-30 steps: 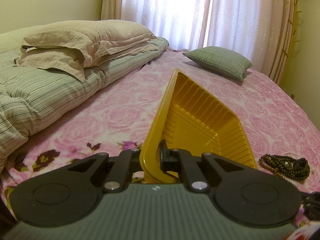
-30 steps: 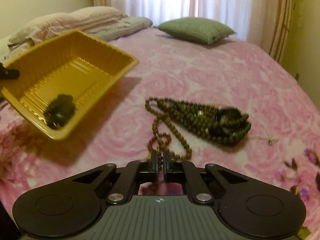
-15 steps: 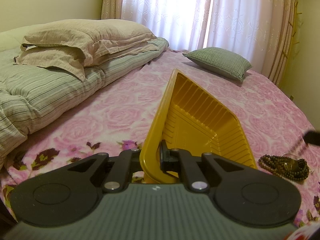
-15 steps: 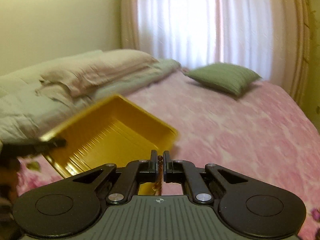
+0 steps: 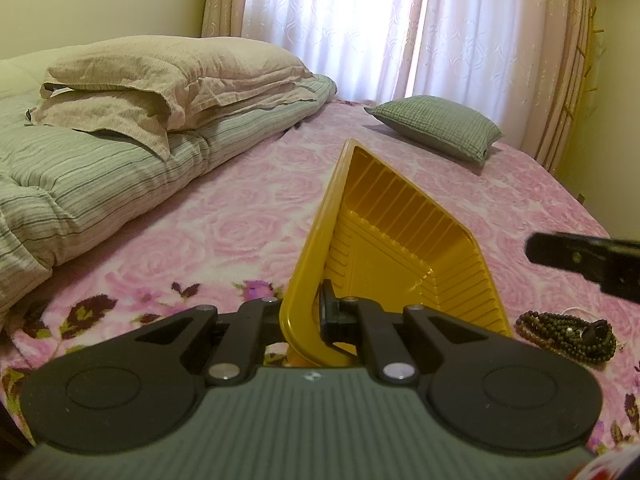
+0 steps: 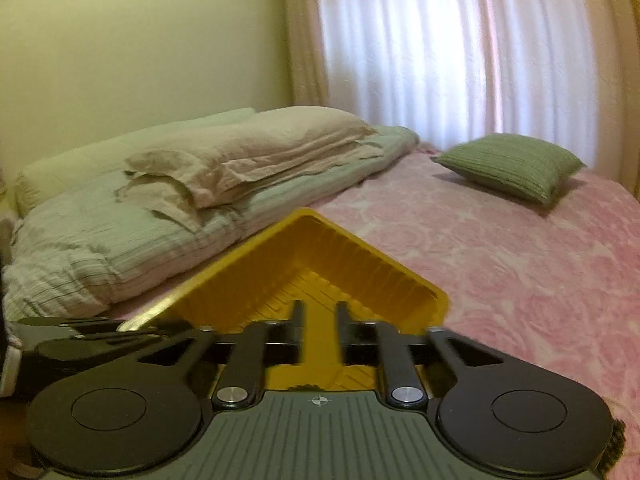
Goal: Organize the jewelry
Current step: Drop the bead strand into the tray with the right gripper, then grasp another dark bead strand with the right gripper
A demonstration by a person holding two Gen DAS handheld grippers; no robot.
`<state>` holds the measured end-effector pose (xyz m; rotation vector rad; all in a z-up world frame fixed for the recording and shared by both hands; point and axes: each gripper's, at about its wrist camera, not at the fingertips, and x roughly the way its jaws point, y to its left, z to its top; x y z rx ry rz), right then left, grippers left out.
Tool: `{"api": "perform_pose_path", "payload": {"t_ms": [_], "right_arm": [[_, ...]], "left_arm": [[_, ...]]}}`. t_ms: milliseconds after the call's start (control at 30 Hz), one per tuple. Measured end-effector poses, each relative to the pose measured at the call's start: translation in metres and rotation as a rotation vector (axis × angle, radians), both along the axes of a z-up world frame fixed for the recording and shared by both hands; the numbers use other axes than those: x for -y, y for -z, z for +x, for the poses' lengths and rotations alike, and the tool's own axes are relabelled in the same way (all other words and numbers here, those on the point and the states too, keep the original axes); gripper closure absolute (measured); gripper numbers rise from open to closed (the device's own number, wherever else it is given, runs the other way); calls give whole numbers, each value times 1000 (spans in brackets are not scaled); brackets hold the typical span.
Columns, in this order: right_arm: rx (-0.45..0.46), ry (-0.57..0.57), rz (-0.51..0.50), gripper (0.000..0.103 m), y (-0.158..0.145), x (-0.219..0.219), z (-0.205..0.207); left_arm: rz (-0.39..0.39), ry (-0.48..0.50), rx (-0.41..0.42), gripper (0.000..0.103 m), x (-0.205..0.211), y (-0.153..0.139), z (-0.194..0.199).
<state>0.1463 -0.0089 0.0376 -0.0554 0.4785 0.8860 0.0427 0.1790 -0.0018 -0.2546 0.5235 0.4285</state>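
Dropping beads: my right gripper (image 6: 318, 334) fingers just opened, nothing between them, over the yellow tray (image 5: 404, 256); left gripper (image 5: 306, 320) pinches its rim. Next, grab the bead necklace pile (image 5: 566, 336) on the bed

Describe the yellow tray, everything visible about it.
The tray is a shallow rectangular dish of thin, glossy yellow plastic with a ribbed floor and walls and a flat rim. It is held tilted above the pink bedspread, its near rim pinched in the shut left claw. The open right claw hovers over it.
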Motion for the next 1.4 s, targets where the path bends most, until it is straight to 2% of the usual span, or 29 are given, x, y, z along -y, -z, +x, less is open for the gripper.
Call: {"api": "perform_pose_path", "payload": {"t_ms": [67, 400, 600, 900, 1100, 1400], "right_arm": [[0, 41, -3, 63, 4, 13, 3], [-37, 265, -129, 63, 49, 101, 12], [-76, 329, -170, 63, 72, 136, 7], [-122, 347, -197, 63, 94, 147, 8], [-102, 367, -204, 63, 94, 148, 14], [-84, 483, -213, 63, 89, 164, 45]], "left_arm": [[-4, -2, 0, 96, 0, 0, 0], [0, -4, -3, 96, 1, 1, 0], [5, -3, -6, 96, 1, 0, 0], [19, 0, -8, 96, 2, -3, 2], [21, 1, -9, 96, 2, -3, 2], [24, 2, -10, 96, 1, -4, 3]]}}
